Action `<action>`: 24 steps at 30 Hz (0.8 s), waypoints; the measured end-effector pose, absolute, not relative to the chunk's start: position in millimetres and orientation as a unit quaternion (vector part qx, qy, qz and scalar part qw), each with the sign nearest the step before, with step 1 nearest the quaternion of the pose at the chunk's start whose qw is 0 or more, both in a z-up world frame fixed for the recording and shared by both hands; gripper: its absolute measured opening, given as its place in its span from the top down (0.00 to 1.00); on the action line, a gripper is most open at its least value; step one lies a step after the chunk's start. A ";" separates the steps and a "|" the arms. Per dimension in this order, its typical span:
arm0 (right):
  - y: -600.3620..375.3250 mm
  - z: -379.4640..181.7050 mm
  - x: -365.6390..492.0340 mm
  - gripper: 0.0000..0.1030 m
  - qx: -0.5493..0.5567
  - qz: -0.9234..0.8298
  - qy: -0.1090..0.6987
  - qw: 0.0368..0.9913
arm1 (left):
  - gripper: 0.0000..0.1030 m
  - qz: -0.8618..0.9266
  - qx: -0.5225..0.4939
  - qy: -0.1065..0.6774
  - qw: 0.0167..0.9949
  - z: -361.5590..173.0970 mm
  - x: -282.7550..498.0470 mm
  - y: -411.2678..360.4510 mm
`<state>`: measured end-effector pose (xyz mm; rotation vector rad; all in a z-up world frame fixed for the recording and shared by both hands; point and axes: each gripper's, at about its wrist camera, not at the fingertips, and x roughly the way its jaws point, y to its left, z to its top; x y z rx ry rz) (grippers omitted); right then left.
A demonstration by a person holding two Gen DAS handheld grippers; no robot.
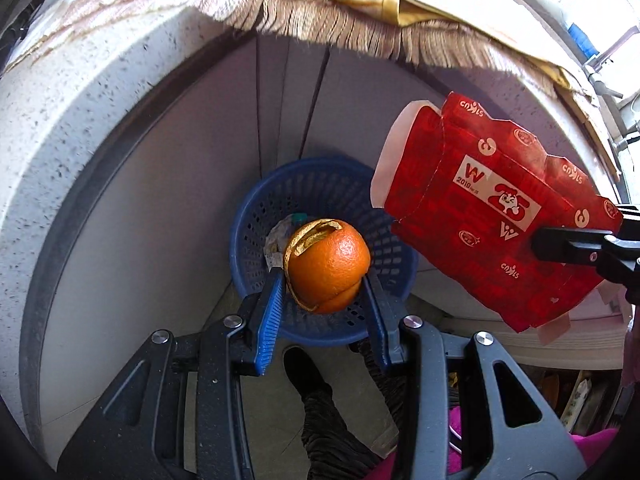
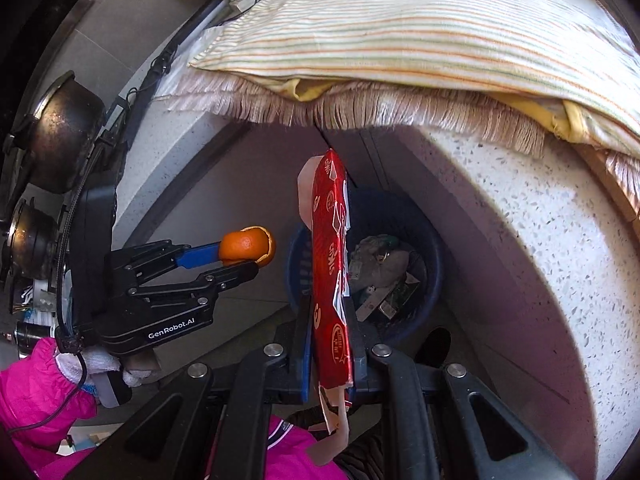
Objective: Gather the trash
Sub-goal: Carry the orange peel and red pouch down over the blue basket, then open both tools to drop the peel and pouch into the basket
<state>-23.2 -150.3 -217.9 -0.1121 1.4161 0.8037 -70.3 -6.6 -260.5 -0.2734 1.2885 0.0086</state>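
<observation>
My left gripper (image 1: 326,276) is shut on an orange peel (image 1: 327,266), a hollow round shell with a torn rim. It hangs above the blue plastic waste basket (image 1: 260,216) on the floor. In the right wrist view the left gripper (image 2: 244,258) holds the peel (image 2: 248,246) left of the basket (image 2: 430,256). My right gripper (image 2: 332,344) is shut on a flattened red cardboard box (image 2: 330,264), held edge-on over the basket. In the left wrist view the red box (image 1: 488,216) is right of the peel, with the right gripper (image 1: 568,246) at its lower edge.
The basket holds crumpled paper and wrappers (image 2: 380,268). A speckled stone counter (image 2: 540,264) curves around it, draped with a fringed cloth (image 2: 400,116) and striped fabric (image 2: 400,28). Dark pots (image 2: 60,136) stand at the left. My shoe (image 1: 302,368) is below the basket.
</observation>
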 end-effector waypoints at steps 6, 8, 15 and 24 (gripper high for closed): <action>-147.2 -239.0 -21.6 0.90 -0.058 0.341 0.647 0.680 | 0.63 0.003 -0.123 0.613 0.780 -277.2 -59.4 -9.0; -146.2 -246.2 -20.1 0.90 -0.059 0.335 0.652 0.678 | 0.63 0.004 -0.122 0.618 0.777 -281.7 -54.1 -7.1; -142.1 -263.7 -12.9 0.89 -0.065 0.322 0.662 0.673 | 0.63 0.010 -0.123 0.632 0.765 -295.5 -52.2 -4.1; -133.1 -275.7 -9.1 0.84 -0.069 0.314 0.667 0.672 | 0.63 0.015 -0.123 0.639 0.759 -294.4 -51.2 -6.9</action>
